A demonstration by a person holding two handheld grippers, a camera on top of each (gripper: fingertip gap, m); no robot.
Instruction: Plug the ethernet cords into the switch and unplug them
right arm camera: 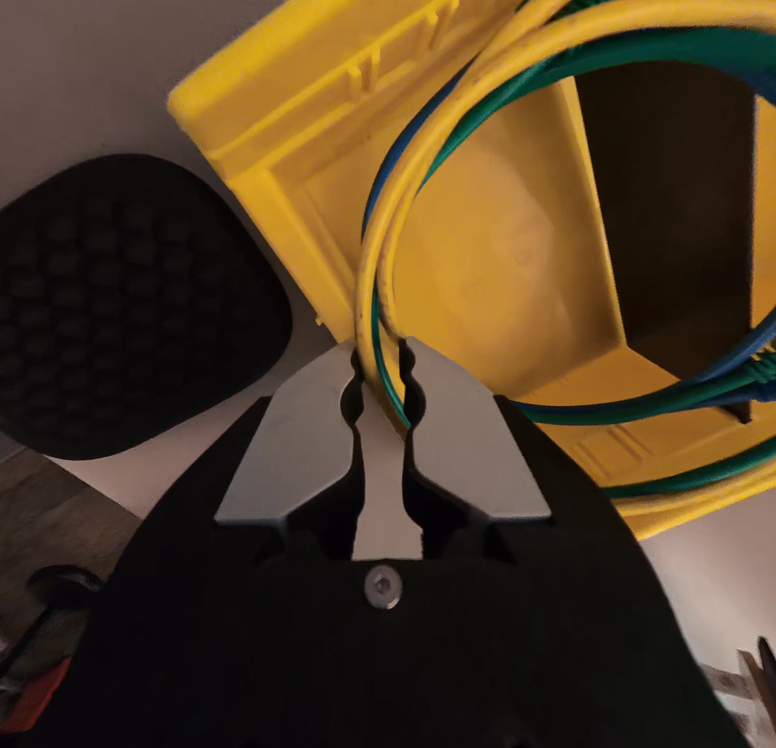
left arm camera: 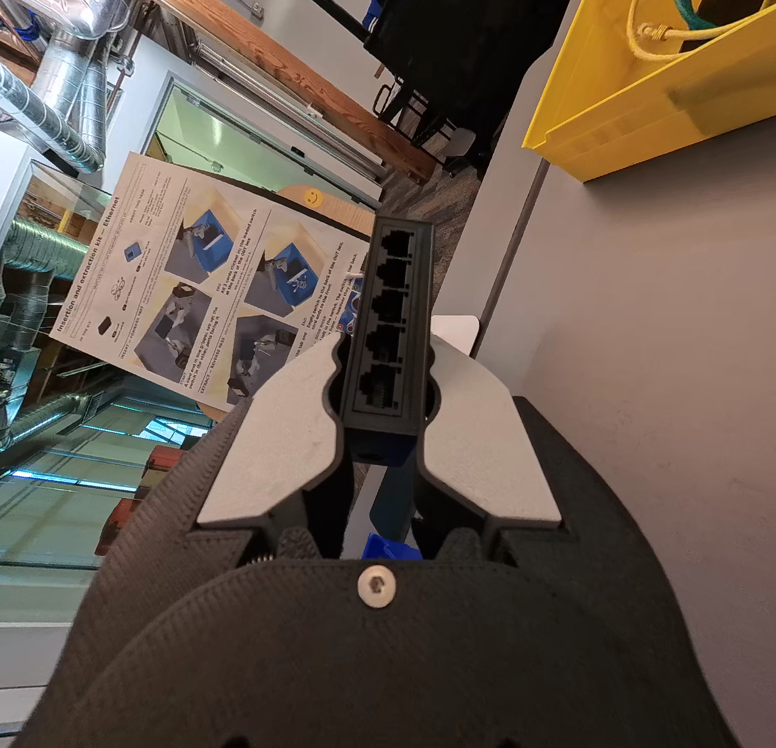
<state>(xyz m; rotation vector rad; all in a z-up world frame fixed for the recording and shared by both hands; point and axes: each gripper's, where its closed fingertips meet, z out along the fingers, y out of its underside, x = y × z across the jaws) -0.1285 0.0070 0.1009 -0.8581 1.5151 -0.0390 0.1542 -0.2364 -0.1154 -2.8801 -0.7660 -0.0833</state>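
One switch (left arm camera: 388, 328) between tool (left arm camera: 384, 345) fingers

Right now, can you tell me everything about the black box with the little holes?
The switch is a small black box that looks like plastic. One long face shows a row of five square ports, all empty, with no cord plugged in. It is held off the grey table, pointing away from the camera, ports facing it. The left gripper is closed on it, its pale fingers pressing its two sides near the close end. Nothing else touches it.
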